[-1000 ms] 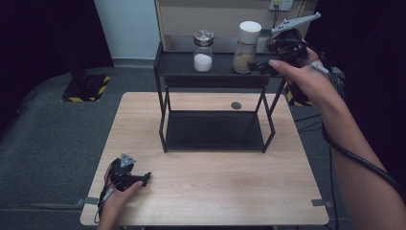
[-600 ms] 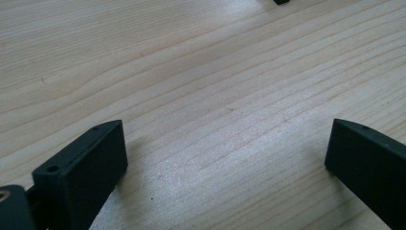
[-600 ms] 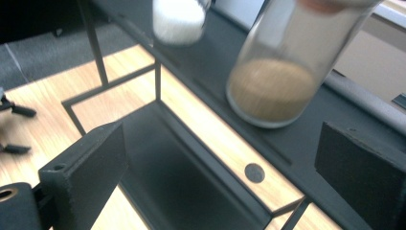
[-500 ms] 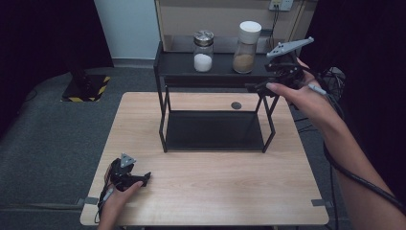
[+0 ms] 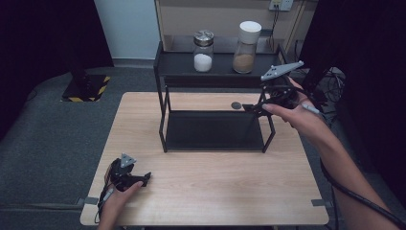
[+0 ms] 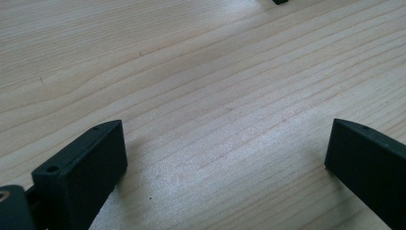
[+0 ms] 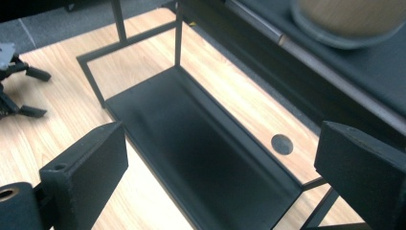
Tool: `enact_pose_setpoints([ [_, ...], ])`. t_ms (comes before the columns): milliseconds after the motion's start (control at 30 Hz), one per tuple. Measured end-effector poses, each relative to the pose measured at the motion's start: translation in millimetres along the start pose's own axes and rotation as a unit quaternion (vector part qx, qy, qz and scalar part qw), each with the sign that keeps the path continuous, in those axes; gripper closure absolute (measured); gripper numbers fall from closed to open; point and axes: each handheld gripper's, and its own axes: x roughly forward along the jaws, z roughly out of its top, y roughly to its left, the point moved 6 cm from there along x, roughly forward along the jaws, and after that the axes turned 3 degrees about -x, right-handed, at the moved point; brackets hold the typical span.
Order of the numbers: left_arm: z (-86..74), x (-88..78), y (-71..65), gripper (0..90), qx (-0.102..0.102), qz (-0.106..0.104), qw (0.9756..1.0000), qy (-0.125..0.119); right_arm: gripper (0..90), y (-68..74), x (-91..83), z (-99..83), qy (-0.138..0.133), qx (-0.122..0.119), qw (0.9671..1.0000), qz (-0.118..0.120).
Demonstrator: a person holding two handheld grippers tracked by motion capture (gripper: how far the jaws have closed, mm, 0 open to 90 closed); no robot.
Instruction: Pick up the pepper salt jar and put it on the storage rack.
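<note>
A black two-tier metal rack (image 5: 163, 120) stands at the back of the wooden table (image 5: 215, 187). Its top shelf carries a jar of white powder with a metal lid (image 5: 203, 51) and a taller jar of brown powder with a white lid (image 5: 246, 47). My right gripper (image 5: 250, 108) hangs in the air at the rack's right end, below the top shelf's level, open and empty. Between its jaws (image 7: 220, 167) I look down on the rack's dark lower shelf (image 7: 201, 158), with the brown jar's base (image 7: 344, 19) above. My left gripper (image 5: 143, 179) rests on the table's front left, open (image 6: 225, 158) over bare wood.
A small dark round disc (image 5: 236, 105) lies on the table behind the rack, also seen in the right gripper view (image 7: 282, 143). The floor around the table is grey carpet (image 5: 57, 134). A black-and-yellow striped base (image 5: 86, 88) stands at the back left.
My right gripper has come down from beside the brown jar on the top shelf to the rack's right end, still open. The left gripper has stayed put.
</note>
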Motion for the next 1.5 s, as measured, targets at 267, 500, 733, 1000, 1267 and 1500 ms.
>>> enact_pose_setpoints([
  [267,0.0,0.0,-0.1,0.0,0.0,0.0,1.0,0.0,4.7,3.9,11.6,-18.2,0.01,0.009,0.9999,0.01],
  [500,-0.1,0.0,-0.3,0.0,-0.001,0.001,1.0,-0.001,4.6,7.2,24.4,-39.5,0.012,0.022,0.9994,0.025],
  [733,-0.2,-0.1,-0.5,0.0,-0.001,0.001,1.0,-0.001,4.7,9.8,37.9,-57.5,0.027,0.031,0.9986,0.032],
  [1000,-0.3,-0.1,-0.8,0.0,-0.001,0.002,1.0,-0.001,4.7,14.7,46.6,-73.4,0.028,0.039,0.998,0.04],
  [1267,-0.3,-0.1,-0.8,0.0,-0.001,0.002,1.0,-0.001,4.7,24.7,62.3,-95.1,0.042,0.044,0.9972,0.045],
  [1500,-0.3,-0.1,-0.8,0.0,-0.001,0.002,1.0,-0.001,4.7,30.7,72.5,-115.4,0.047,0.053,0.9963,0.049],
])
